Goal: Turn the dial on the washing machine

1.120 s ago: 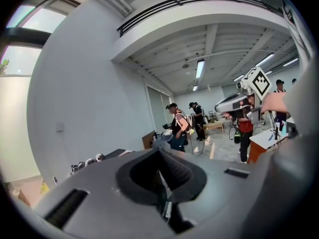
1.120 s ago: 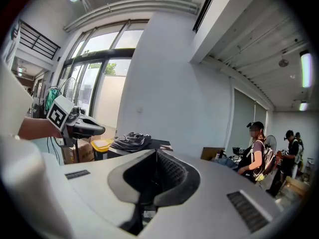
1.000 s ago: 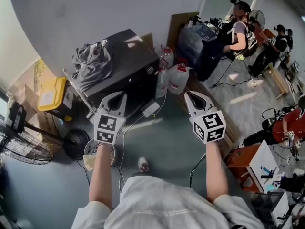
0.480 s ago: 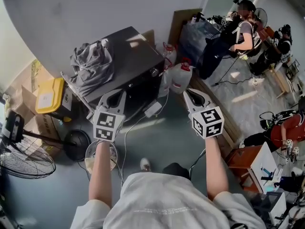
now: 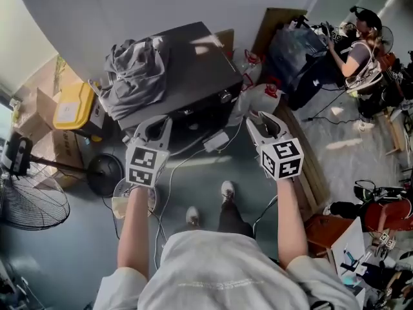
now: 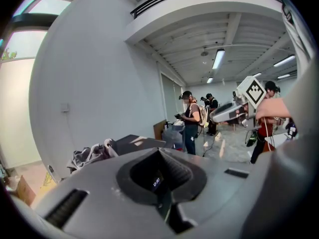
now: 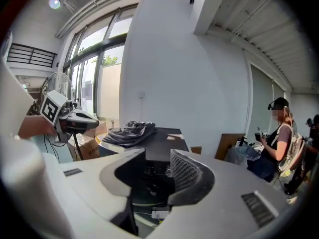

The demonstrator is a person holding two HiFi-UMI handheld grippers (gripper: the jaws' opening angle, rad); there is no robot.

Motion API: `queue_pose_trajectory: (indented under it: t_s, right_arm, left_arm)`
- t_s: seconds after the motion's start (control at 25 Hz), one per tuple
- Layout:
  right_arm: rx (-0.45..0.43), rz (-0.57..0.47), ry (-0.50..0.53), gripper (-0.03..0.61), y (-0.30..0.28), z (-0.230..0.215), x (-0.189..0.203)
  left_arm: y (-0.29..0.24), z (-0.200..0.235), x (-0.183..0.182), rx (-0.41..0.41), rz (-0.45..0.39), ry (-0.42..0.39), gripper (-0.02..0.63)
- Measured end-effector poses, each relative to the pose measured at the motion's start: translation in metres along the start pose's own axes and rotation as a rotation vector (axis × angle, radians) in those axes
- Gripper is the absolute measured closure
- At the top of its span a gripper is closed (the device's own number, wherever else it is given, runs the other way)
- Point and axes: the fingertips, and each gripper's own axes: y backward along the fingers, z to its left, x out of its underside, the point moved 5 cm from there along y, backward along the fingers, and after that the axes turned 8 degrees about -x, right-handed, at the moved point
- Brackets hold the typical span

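A person's pale shirt fills the near edge, with both bare forearms reaching forward. Each hand holds a hand-held gripper with a cube on it. The left cube and the right cube carry black-and-white square patterns, with no words or numbers.

The left hand-held gripper has its jaws closed together, with nothing between them. The right hand-held gripper has its jaws apart and opening. Nothing is gripped, and through the gap its own view shows the front of the washing machine beyond.

Below the arms, two shoes stand on the grey floor. A white plug block with a cable lies there, just in front of the machine. To the near left is a standing fan.

The black washing machine stands past both grippers against the wall, a heap of grey clothes on the left of its top. The dial, a small round knob, sits at the right end of its front edge, apart from both grippers and closer to the right one.

Left of the machine is a yellow container with a white label, its print too small to read. Clear jugs with red caps stand at the machine's right. At the far right a person stands among bags and gear.
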Motion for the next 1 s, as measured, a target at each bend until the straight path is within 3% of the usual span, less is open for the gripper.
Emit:
queue_pose_trajectory:
  t_s: [0.4, 1.0]
  right_arm:
    - [-0.157, 0.14, 0.006, 0.356, -0.102, -0.054, 0.042]
    - [-0.155, 0.248, -0.07, 0.318, -0.212, -0.093, 0.13]
  left_arm:
    - [-0.055, -0.001, 0.025, -0.101, 0.108, 0.082, 0.598]
    - [-0.083, -0.015, 0.083, -0.182, 0.254, 0.16, 0.598]
